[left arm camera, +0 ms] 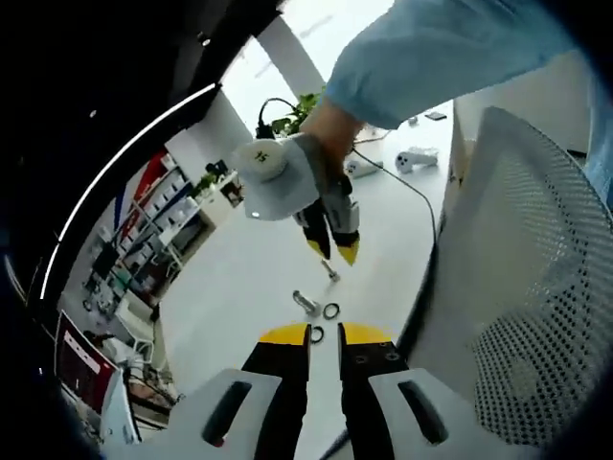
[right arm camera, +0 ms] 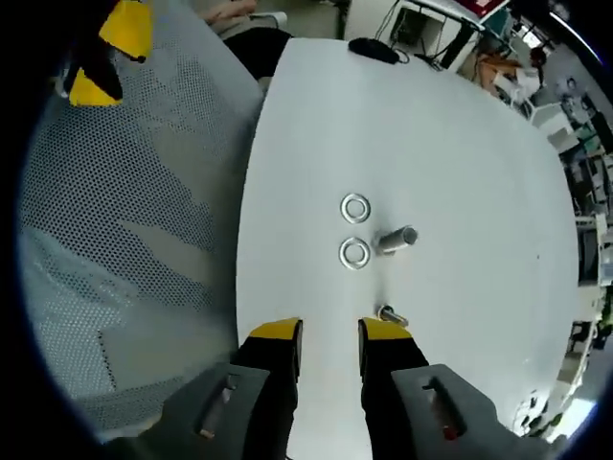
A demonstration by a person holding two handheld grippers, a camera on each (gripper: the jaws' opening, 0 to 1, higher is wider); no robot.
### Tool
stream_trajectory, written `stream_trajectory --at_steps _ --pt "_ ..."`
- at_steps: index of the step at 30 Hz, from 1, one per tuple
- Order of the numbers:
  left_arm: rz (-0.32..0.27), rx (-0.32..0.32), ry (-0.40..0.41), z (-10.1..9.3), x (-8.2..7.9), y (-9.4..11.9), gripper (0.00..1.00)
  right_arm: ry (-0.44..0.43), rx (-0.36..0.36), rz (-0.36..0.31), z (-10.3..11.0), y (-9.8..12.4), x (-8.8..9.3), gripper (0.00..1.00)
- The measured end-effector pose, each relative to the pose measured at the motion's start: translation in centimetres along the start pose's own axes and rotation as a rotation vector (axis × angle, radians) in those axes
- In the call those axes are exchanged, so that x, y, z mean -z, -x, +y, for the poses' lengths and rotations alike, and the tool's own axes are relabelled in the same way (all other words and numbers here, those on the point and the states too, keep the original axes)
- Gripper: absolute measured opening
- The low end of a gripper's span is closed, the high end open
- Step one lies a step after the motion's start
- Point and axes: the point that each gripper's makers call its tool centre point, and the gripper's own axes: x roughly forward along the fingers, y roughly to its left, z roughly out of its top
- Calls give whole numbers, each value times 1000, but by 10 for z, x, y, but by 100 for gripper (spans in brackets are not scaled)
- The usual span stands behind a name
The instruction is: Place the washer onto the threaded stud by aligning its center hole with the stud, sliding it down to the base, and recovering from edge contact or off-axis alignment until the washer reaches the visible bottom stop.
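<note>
White table in office; mesh chair back at left edge. Right gripper view, left to right: two washers flat on table, one beyond other, close but apart; bolt lying just right of them; second small bolt, possibly upright stud, near right gripper, jaws apart, empty. Left gripper jaws apart, empty, above table.

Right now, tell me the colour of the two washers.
Both washers are shiny silver metal, clearest in the right gripper view.
</note>
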Motion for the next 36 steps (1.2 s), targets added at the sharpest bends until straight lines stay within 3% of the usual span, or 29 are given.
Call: stream_trajectory --at_steps 4,7,12,25,28,31,36 --pt "39 -35 -20 13 19 4 9 -120 -14 -4 -2 -7 -10 25" --pt "12 -50 -3 20 16 6 8 -192 -7 -18 -7 -21 -14 25" --pt "-6 -36 34 18 15 4 8 -215 -7 3 -10 -38 -17 25" --pt "-20 -117 21 29 13 7 8 -256 -15 23 -12 -90 -16 25" --pt "-13 -132 18 31 14 7 8 -260 -30 63 -14 -100 -10 25" --pt "-5 -143 9 33 14 6 7 -311 -14 34 -24 -104 -14 25" --pt "5 -146 -2 32 15 5 7 -336 14 14 -35 -107 -14 34"
